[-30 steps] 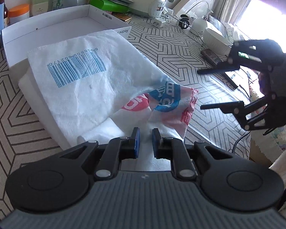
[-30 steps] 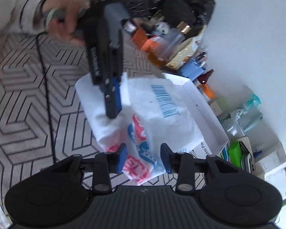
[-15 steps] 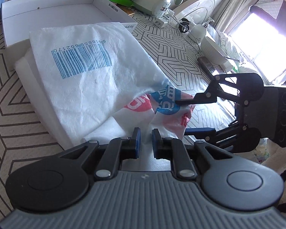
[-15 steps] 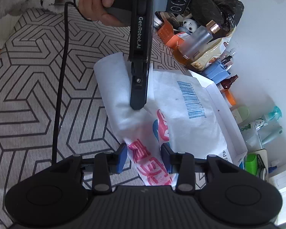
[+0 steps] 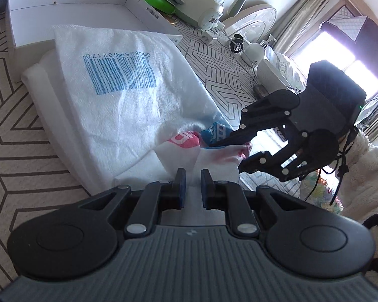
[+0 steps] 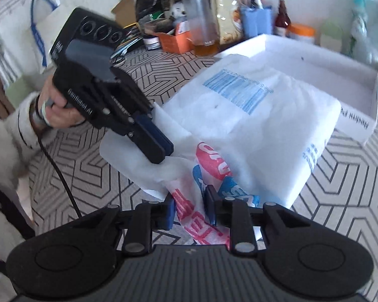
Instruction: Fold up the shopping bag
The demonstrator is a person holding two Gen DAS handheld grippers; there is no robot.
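The patterned worktop [image 5: 17, 130] carries my white shopping bag [image 5: 128, 115], which lies partly folded with its blue barcode facing up, its far edge against a shallow white box [image 5: 70, 10]. My left tool [image 5: 191, 180] has its 2 jaws nearly together, pinching the bag's near white edge. My right tool [image 6: 189, 202] stands parted, its jaws straddling the bag's red and blue printed corner.
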